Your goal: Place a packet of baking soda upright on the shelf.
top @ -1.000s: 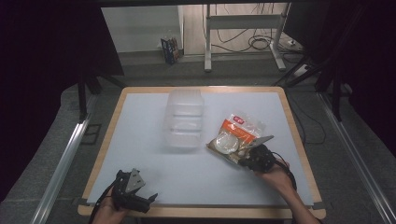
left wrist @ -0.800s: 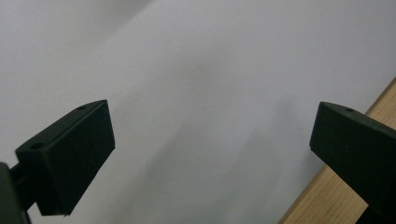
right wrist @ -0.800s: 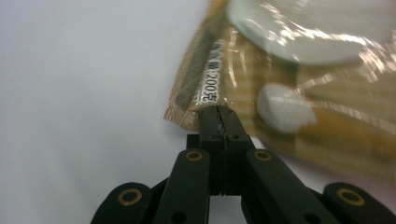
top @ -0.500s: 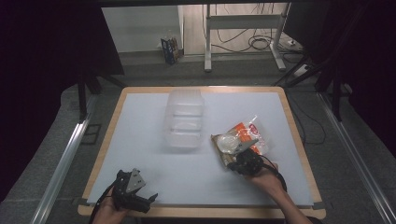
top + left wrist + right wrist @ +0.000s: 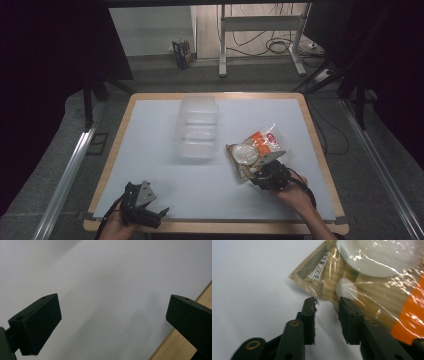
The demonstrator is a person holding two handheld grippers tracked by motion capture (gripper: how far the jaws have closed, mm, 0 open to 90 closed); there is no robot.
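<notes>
Black jaws on my right gripper (image 5: 327,303) have just been opening and now stand a little apart, with bare table showing in the gap and nothing pinched between them; their tips sit right at the near edge of the crinkly clear-film snack packet (image 5: 372,277), which lies flat on the table. In the high view I see that packet (image 5: 255,150), tan and orange with a pale round piece inside, just right of the clear plastic container (image 5: 196,127), and my right gripper (image 5: 260,172) just on its near side. My left gripper (image 5: 112,317) has its jaws spread wide over the white tabletop (image 5: 100,277), well apart from the packet, at the table's near left corner (image 5: 150,212).
</notes>
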